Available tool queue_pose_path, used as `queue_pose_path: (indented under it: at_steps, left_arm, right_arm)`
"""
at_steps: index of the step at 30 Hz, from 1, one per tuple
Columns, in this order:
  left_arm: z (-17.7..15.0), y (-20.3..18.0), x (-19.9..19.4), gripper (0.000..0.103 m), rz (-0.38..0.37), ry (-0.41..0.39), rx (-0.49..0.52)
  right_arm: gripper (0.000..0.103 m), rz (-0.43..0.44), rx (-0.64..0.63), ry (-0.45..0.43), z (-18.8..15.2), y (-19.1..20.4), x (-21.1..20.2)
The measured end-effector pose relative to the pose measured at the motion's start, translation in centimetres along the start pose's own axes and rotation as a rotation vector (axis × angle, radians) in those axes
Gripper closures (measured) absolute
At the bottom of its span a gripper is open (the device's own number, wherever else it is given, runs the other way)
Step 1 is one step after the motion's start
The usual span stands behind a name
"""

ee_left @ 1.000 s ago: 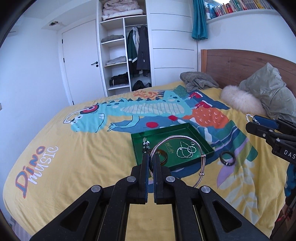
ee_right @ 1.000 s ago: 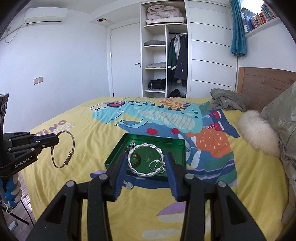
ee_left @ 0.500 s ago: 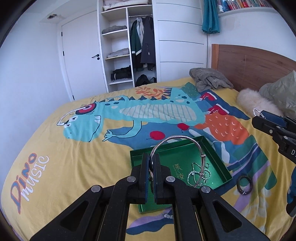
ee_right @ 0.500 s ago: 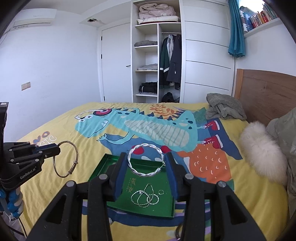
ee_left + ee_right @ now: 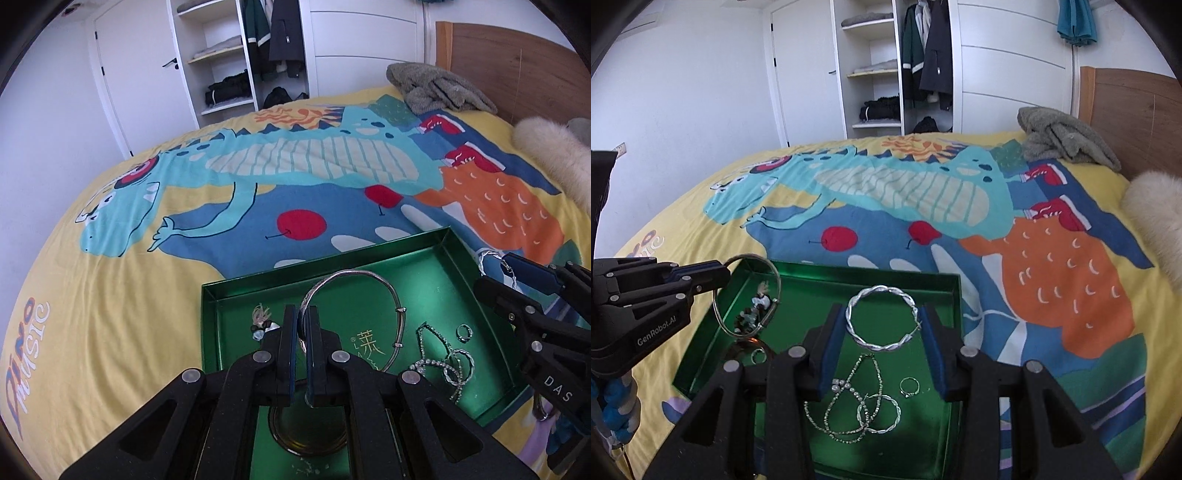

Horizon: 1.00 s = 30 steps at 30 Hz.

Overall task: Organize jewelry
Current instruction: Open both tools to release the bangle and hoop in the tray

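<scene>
A green tray (image 5: 406, 246) lies on the yellow dinosaur bedspread. My left gripper (image 5: 303, 319) is shut on a thin silver bangle (image 5: 369, 275) and hangs over the tray's left part. My right gripper (image 5: 882, 323) is shut on a twisted silver bangle (image 5: 882, 291), pinched across its width, above the tray's (image 5: 868, 267) middle. A beaded necklace (image 5: 849, 406), a small ring (image 5: 909, 386) and a tasselled charm (image 5: 261, 321) lie inside the tray. An amber bangle (image 5: 306, 445) shows under the left fingers. In the right wrist view the left gripper (image 5: 720, 275) holds the thin bangle (image 5: 775, 280) upright.
A grey crumpled cloth (image 5: 1067, 138) and a fluffy white cushion (image 5: 1156, 218) lie near the wooden headboard (image 5: 1137, 107). An open wardrobe (image 5: 882, 74) and a white door stand beyond the bed. A dark ring (image 5: 541, 406) lies on the bedspread right of the tray.
Both grippers have come forward and down toward the tray and now hang over it. Each still holds its bangle.
</scene>
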<state>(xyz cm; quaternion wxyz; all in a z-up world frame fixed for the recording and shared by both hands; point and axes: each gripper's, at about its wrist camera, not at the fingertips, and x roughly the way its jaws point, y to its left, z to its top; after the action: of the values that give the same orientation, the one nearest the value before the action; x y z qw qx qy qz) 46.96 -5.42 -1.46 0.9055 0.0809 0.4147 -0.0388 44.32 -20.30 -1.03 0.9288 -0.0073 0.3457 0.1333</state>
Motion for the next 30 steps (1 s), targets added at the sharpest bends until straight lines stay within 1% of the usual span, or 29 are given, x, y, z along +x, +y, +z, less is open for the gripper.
queue_pose_path:
  at_steps: [4, 8, 13, 22, 27, 30]
  left_arm:
    - [0.1, -0.4, 2.7, 0.099, 0.015, 0.043, 0.002]
    - [0.0, -0.4, 4.6, 0.099, 0.023, 0.079, -0.003]
    - [-0.5, -0.8, 6.0, 0.099, 0.019, 0.108, 0.000]
    - [-1.2, -0.5, 7.8, 0.099, 0.006, 0.152, -0.022]
    - [-1.2, -0.1, 8.3, 0.099, -0.007, 0.176, -0.042]
    - [-1.2, -0.1, 8.4, 0.099, -0.001, 0.182, -0.046]
  right_arm:
    - [0.064, -0.001, 0.002, 0.060, -0.5, -0.6, 3.2]
    - [0.064, -0.013, -0.025, 0.129, -0.7, -0.4, 5.7]
    - [0.064, -0.028, -0.051, 0.194, -1.4, -0.1, 7.6]
    - [0.064, -0.030, -0.055, 0.229, -2.7, -0.1, 8.9]
    - [0.063, -0.029, -0.056, 0.233, -2.7, -0.2, 9.0]
    - [0.062, -0.034, -0.050, 0.236, -2.7, -0.2, 9.1]
